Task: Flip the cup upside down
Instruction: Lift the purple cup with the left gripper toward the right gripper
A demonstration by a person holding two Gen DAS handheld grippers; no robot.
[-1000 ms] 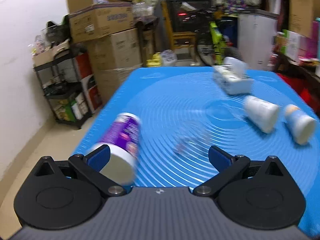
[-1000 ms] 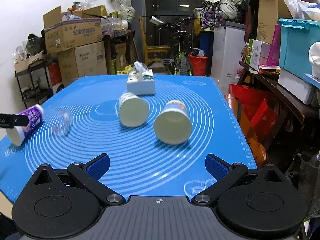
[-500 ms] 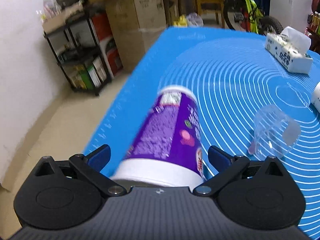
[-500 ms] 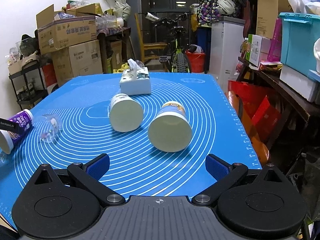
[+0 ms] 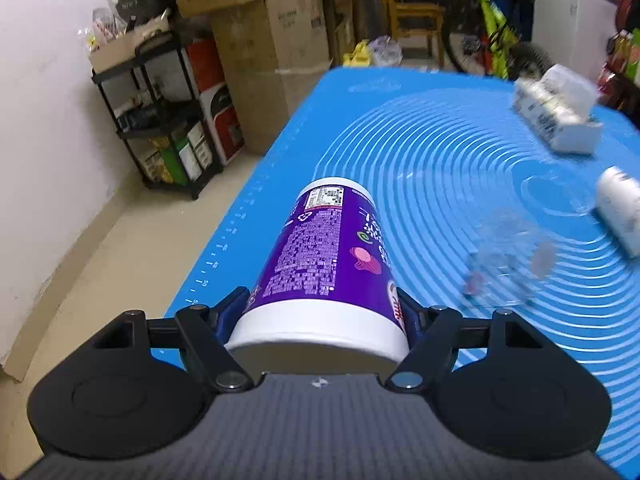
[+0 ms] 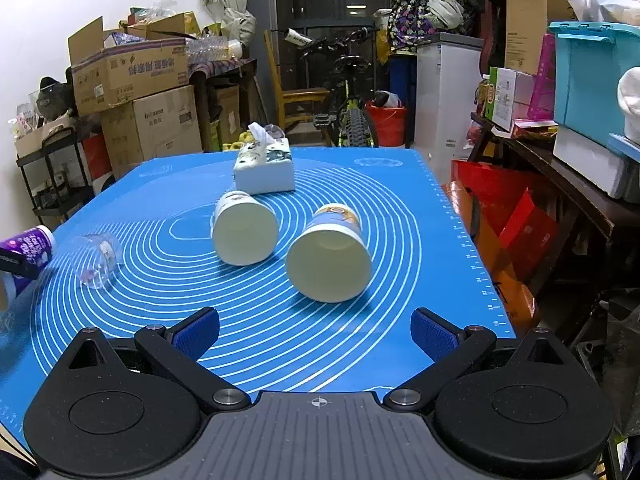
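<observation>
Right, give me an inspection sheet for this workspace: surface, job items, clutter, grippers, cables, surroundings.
Surface: blue mat with white concentric rings and ruler marks along its edges.
Job's things: purple cup on its side, gripped near its wide white rim; two pale paper cups on their sides, mouths toward the right wrist camera; clear plastic cup also on its side.
Clutter: tissue box at the far end of the mat.
Grippers: left gripper shut on the purple cup; right gripper open, holding nothing.
Cables: nothing seen.
Surroundings: stacked cardboard boxes, black shelf rack, bicycle, teal storage bin.
</observation>
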